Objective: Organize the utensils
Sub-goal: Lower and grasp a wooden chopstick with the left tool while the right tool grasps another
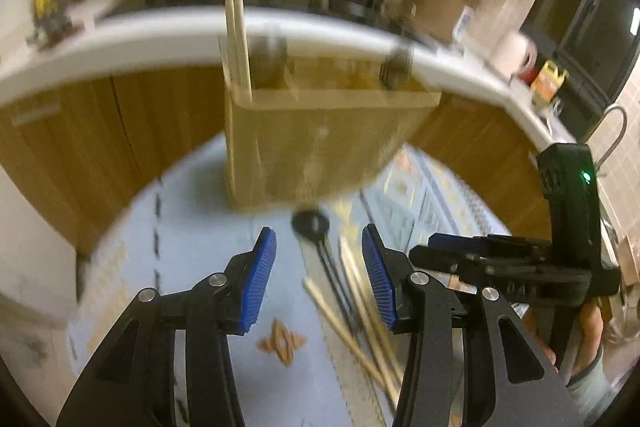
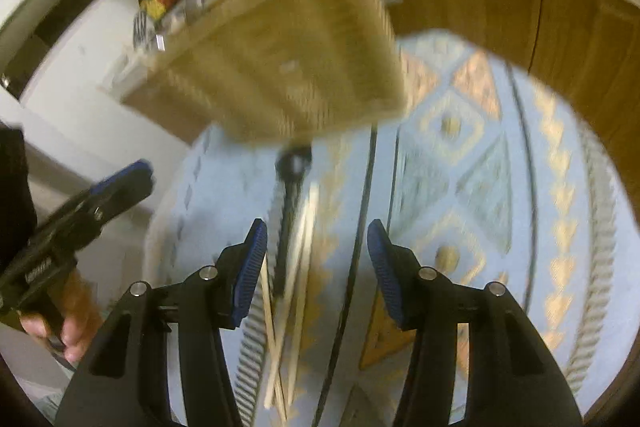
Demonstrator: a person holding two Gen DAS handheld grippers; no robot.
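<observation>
Left wrist view — Reporter: Where are the utensils?
Editor: wooden chopsticks [image 1: 352, 331] and a black ladle [image 1: 311, 223] lie on the patterned cloth [image 1: 192, 267], before the bamboo holder [image 1: 320, 143]. left gripper [image 1: 320, 283] and right gripper [image 2: 316, 271]: jaws apart, empty. Best approach: straddle 1 stick squarely.

The left gripper [image 1: 319, 281] is held with its jaws apart and nothing between them. Ahead of it, a wooden utensil holder [image 1: 320, 143] is seen standing on a patterned tablecloth [image 1: 200, 247]. Chopsticks [image 1: 352, 339] and a black ladle [image 1: 312, 227] are laid just below the fingertips. The right gripper [image 1: 500, 263] is seen to the right.
</observation>
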